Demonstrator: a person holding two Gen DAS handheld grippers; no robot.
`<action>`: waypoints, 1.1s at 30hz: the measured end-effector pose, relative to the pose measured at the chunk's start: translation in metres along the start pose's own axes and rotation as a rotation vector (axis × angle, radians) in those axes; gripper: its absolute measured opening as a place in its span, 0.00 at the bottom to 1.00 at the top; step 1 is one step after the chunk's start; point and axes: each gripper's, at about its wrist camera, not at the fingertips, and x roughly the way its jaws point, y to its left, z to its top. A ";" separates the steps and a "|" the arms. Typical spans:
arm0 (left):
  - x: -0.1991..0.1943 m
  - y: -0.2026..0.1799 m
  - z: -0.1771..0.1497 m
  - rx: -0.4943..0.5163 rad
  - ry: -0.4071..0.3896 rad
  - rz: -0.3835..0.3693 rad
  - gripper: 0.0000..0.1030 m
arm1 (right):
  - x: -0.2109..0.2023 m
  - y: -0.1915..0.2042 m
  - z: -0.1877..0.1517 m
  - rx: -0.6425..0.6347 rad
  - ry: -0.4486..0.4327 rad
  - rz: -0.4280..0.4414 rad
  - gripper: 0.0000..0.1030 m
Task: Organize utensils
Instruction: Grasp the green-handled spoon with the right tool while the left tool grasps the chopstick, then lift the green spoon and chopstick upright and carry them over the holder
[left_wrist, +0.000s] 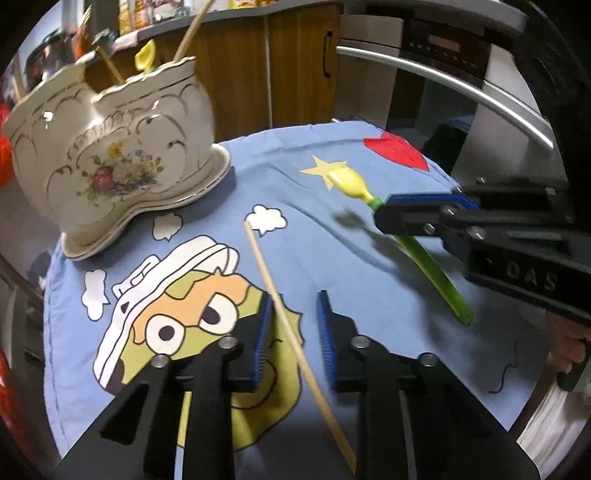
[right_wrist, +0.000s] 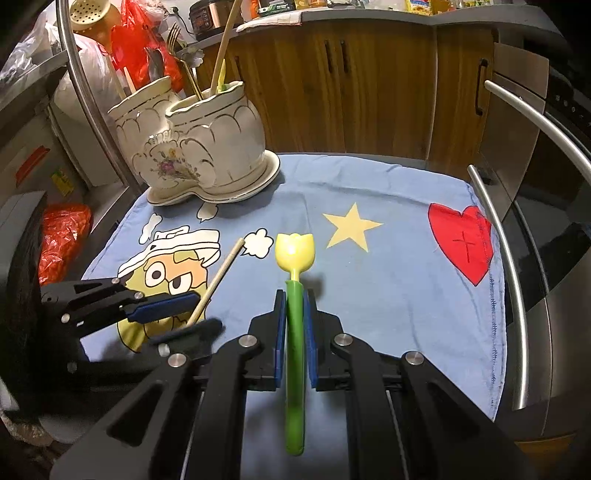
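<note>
- Here, in the left wrist view, the left gripper (left_wrist: 293, 338) has its blue-padded fingers (left_wrist: 263, 339) spread, with the wooden chopstick (left_wrist: 295, 343) lying slantwise on the cartoon cloth (left_wrist: 207, 206) between them; the stick sits nearer the left pad and I cannot tell whether it touches.
- To grip well, I judge the fingers should centre on the stick before closing, so that it does not roll off the cloth.
- The stick's near end runs under the gripper frame and is cut off, and the inside of the porcelain utensil holder (left_wrist: 110, 158) is hidden behind its rim.
- Across the cloth, the right gripper (left_wrist: 421, 210) hides its own pads' contact with the tulip-shaped spoon (left_wrist: 417, 236).
- In the right wrist view, the right gripper (right_wrist: 294, 332) brackets the green handle of the tulip-shaped spoon (right_wrist: 294, 295), whose yellow head points away; the fingers (right_wrist: 280, 332) are narrowed close on either side, yet a firm pinch cannot be confirmed.
- A lift, I judge, should follow only after a full squeeze, then go to the porcelain utensil holder (right_wrist: 207, 147), which stands well apart at the cloth's far-left corner.
- The left gripper (right_wrist: 173, 314) is partly motion-blurred here, and the chopstick's (right_wrist: 218, 280) lower end disappears behind it.
</note>
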 end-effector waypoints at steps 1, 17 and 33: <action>0.001 0.005 0.002 -0.013 -0.001 0.002 0.11 | 0.000 0.000 0.000 0.000 -0.002 0.001 0.09; -0.014 0.006 0.002 0.003 -0.066 0.021 0.05 | -0.004 0.002 0.001 -0.002 -0.026 0.016 0.09; -0.060 0.045 0.005 -0.087 -0.209 0.017 0.05 | -0.023 0.010 0.012 0.024 -0.144 0.080 0.09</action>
